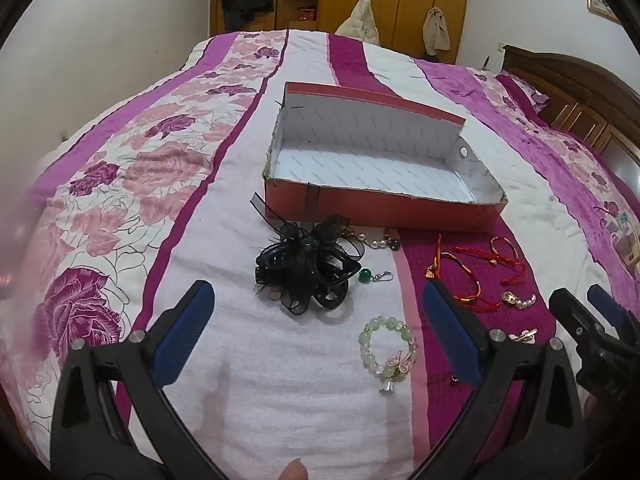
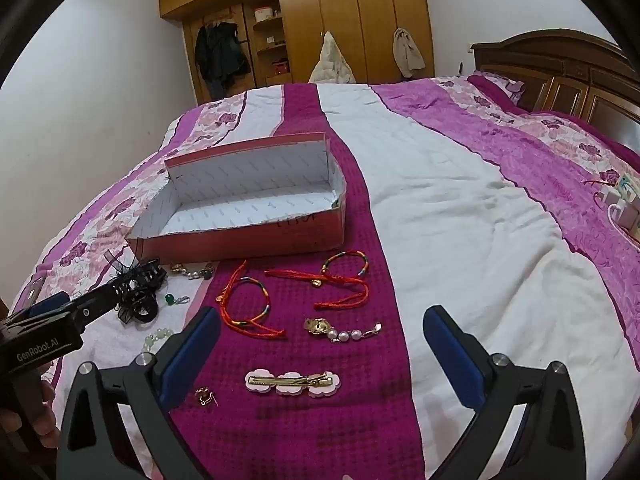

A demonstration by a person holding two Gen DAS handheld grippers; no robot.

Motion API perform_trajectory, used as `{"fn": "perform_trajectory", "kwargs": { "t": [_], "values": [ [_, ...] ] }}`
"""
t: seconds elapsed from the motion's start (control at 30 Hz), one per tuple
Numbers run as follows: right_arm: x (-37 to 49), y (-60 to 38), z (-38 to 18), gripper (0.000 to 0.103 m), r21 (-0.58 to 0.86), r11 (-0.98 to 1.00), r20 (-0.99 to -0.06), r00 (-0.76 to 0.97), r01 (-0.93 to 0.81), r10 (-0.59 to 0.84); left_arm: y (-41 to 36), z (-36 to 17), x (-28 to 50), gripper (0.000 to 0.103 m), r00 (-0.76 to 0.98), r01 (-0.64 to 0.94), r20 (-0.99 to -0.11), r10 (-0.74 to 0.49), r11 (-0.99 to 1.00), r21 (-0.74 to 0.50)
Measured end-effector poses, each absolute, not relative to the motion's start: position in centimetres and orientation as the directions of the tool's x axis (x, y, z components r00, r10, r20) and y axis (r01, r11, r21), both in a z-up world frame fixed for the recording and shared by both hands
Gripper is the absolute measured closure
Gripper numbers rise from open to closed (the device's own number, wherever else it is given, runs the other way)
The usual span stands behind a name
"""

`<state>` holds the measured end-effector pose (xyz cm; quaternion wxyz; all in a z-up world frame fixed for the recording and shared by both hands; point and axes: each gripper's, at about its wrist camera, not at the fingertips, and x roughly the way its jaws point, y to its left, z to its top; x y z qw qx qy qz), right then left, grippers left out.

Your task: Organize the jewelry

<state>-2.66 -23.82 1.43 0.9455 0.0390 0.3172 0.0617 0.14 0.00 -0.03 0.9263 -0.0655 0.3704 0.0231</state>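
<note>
While both grippers, left (image 1: 316, 312) and right (image 2: 322, 340), hover wide open holding nothing, jewelry lies loose on the quilt (image 2: 460, 240) before the box (image 1: 384, 204). Black hair bow (image 1: 306, 266) nearest its front wall. Box: red cardboard, white inside, nothing in it. Jade bracelet (image 1: 386, 346), red cords (image 2: 340, 280), gold clip (image 2: 292, 382) apart.

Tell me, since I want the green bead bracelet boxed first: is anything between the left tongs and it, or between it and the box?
Nothing lies between the open left tongs and the green bead bracelet. Toward the red box, the black hair bow and green charm lie on the bedspread between; lifting over them should clear.
</note>
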Motion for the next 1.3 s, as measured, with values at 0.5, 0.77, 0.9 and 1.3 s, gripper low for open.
{"fn": "perform_trajectory", "kwargs": {
  "t": [0.5, 0.77, 0.9, 1.3],
  "values": [
    [-2.67, -23.87, 1.44, 0.0, 0.116, 0.989, -0.601, 0.786, -0.092, 0.143, -0.37, 0.32, -0.14, 0.006, 0.735, -0.101, -0.678, 0.01, 0.99, -0.094],
    [-2.72, -23.76, 1.46, 0.0, 0.115, 0.989, -0.602, 0.786, -0.092, 0.143, 0.0, 0.25, -0.17, 0.006, 0.734, -0.108, -0.679, 0.005, 0.988, -0.109],
    [-2.74, -23.75, 1.45, 0.0, 0.115, 0.989, -0.602, 0.786, -0.092, 0.144, 0.07, 0.28, -0.13, 0.006, 0.734, -0.108, -0.679, 0.0, 0.987, -0.116],
    [-2.77, -23.67, 1.47, 0.0, 0.114, 0.989, -0.602, 0.785, -0.092, 0.142, 0.09, 0.33, -0.1, 0.006, 0.735, -0.108, -0.678, 0.003, 0.988, -0.113]
  ]
}}
